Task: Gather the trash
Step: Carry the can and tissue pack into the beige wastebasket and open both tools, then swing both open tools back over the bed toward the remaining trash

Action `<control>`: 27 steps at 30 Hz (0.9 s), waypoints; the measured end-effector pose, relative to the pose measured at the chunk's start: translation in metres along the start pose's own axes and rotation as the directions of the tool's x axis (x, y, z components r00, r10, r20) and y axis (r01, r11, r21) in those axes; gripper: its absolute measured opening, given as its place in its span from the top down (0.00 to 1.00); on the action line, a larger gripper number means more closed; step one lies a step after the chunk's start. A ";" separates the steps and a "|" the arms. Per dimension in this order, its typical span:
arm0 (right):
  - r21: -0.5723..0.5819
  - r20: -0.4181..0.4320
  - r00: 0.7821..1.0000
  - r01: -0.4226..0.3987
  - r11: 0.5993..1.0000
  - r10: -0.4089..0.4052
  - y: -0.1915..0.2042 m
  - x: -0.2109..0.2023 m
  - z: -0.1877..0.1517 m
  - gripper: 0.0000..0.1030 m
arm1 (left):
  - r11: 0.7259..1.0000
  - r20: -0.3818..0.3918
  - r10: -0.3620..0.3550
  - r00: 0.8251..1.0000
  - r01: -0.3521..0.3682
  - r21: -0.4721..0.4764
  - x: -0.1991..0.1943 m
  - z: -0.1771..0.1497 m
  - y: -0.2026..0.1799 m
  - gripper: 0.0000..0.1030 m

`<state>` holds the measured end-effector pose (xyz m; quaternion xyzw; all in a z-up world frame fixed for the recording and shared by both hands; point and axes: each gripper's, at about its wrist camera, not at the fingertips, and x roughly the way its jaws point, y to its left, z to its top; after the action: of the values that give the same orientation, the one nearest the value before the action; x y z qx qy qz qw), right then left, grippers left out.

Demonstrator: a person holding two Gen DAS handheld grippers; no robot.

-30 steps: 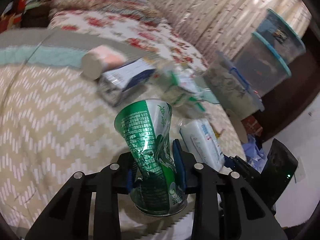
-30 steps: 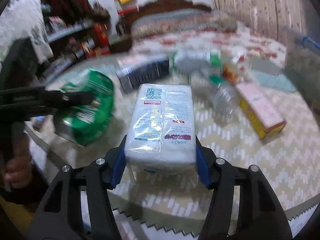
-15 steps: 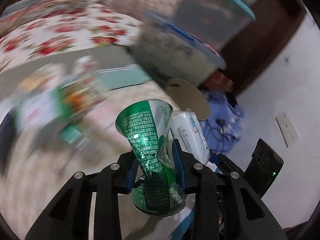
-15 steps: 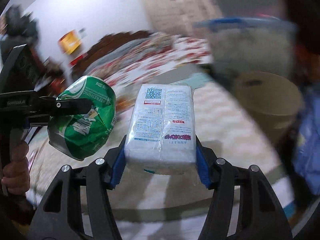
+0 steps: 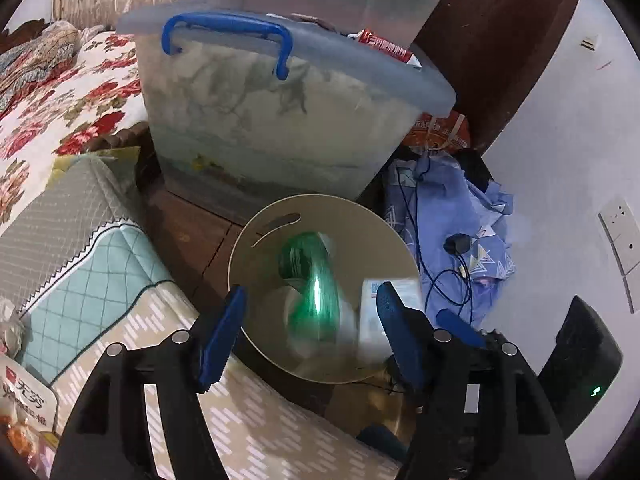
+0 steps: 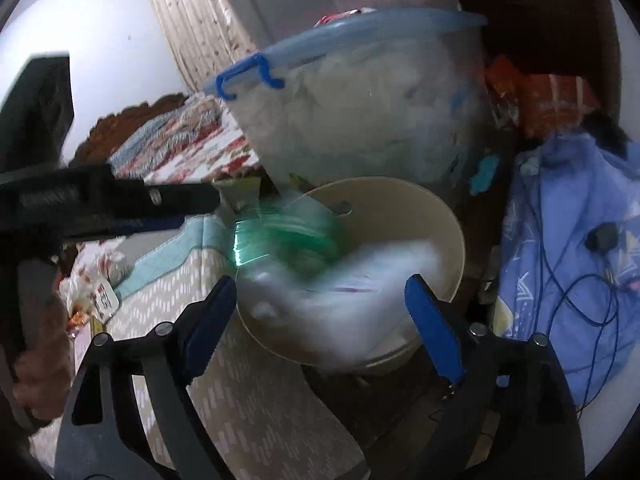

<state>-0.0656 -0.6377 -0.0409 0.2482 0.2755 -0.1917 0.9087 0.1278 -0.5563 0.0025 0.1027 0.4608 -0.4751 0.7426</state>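
At nine o'clock, bed (image 5: 120, 320): chevron blanket, snack packet (image 5: 24, 400) at its lower edge
Left gripper (image 5: 310, 328): jaws spread wide, gripping nothing
Bin (image 5: 368, 216): beige, round, on the floor beside the bed, at twelve o'clock of both grippers
Green can (image 5: 312, 284): blurred, inside the bin
White pack (image 6: 360, 280): blurred, inside the bin, touching the can
Right gripper (image 6: 320, 312): jaws wide apart, gripping nothing
Storage box (image 5: 280, 112): clear, blue handle, behind the bin

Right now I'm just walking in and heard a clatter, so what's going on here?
A person with two handheld grippers is collecting trash. Both the left gripper and the right gripper are open above the beige bin. The crushed green can and the white tissue pack, both blurred, are dropping into it.
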 end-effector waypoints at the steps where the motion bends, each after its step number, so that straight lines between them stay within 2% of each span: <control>1: 0.015 0.017 1.000 -0.007 1.000 0.007 -0.003 -0.006 -0.002 0.17 | 1.000 0.012 -0.022 1.000 0.022 -0.014 -0.007 -0.004 0.003 0.39; 4: 0.072 0.052 0.995 -0.089 0.993 0.086 -0.006 -0.025 -0.014 0.18 | 1.000 0.076 -0.023 0.997 0.024 -0.006 -0.044 -0.029 0.011 0.39; 8: 0.090 0.072 0.981 -0.188 0.978 0.182 0.016 -0.048 -0.041 0.21 | 0.998 0.124 0.050 0.991 -0.053 0.023 -0.089 -0.079 0.019 0.37; 9: 0.090 0.061 0.974 -0.224 0.970 0.219 0.026 -0.050 -0.050 0.24 | 0.996 0.126 0.084 0.988 -0.088 0.025 -0.102 -0.097 0.024 0.37; 12: 0.080 0.031 0.960 -0.282 0.956 0.280 0.053 -0.053 -0.067 0.33 | 0.992 0.143 0.126 0.982 -0.128 0.005 -0.132 -0.139 0.038 0.37; 15: 0.050 -0.021 0.940 -0.338 0.940 0.340 0.087 -0.048 -0.083 0.38 | 0.987 0.148 0.151 0.977 -0.142 -0.071 -0.165 -0.183 0.061 0.36; 18: 0.026 -0.075 0.920 -0.383 0.923 0.384 0.116 -0.043 -0.095 0.38 | 0.974 0.136 0.184 0.974 -0.163 -0.155 -0.194 -0.224 0.086 0.35; 20: 0.007 -0.109 0.909 -0.404 0.915 0.402 0.137 -0.041 -0.103 0.38 | 0.959 0.138 0.229 0.964 -0.199 -0.202 -0.213 -0.251 0.101 0.33; 23: -0.010 -0.187 0.881 -0.444 0.896 0.435 0.172 -0.038 -0.123 0.37 | 0.933 0.143 0.279 0.950 -0.232 -0.276 -0.239 -0.287 0.121 0.32; 27: -0.041 -0.272 0.853 -0.473 0.880 0.445 0.212 -0.038 -0.148 0.37 | 0.892 0.142 0.349 0.926 -0.282 -0.354 -0.266 -0.329 0.144 0.30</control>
<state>-0.0527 -0.3772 -0.0522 0.2807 0.3325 0.0792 0.8969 0.0173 -0.1237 -0.0134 0.0033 0.4324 -0.2724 0.8595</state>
